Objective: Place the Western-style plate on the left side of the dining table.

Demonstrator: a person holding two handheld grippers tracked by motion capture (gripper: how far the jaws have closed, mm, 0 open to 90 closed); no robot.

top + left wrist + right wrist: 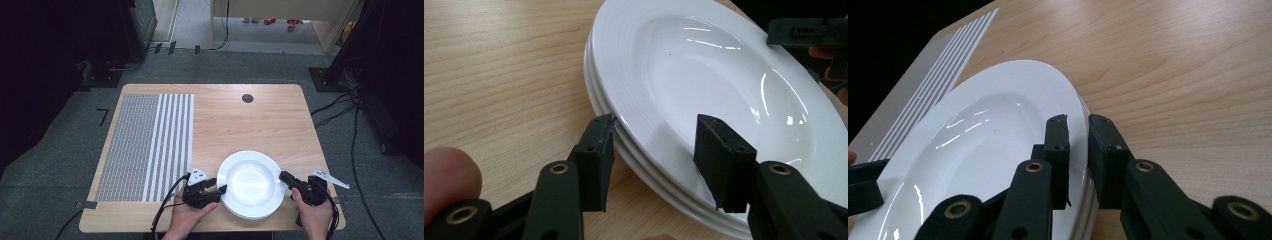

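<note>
A stack of white plates [250, 184] sits near the front edge of the wooden table [240, 120]. Up close, the stack [704, 85] shows three rims. My left gripper [220, 189] is at the stack's left rim. It [659, 160] is open: one jaw is outside the rim and the other is above the top plate's inner slope. My right gripper [283, 176] is at the right rim. Its jaws [1078, 150] are closed on the edge of the top plate [983, 145]. The right gripper [806, 32] also appears across the plate in the left gripper view.
A grey and white striped placemat [145, 145] covers the table's left part. A dark round cable hole [247, 98] lies at the back centre. Bare wood stretches behind the plates. Cables [345, 107] and dark stands [345, 55] are on the floor around the table.
</note>
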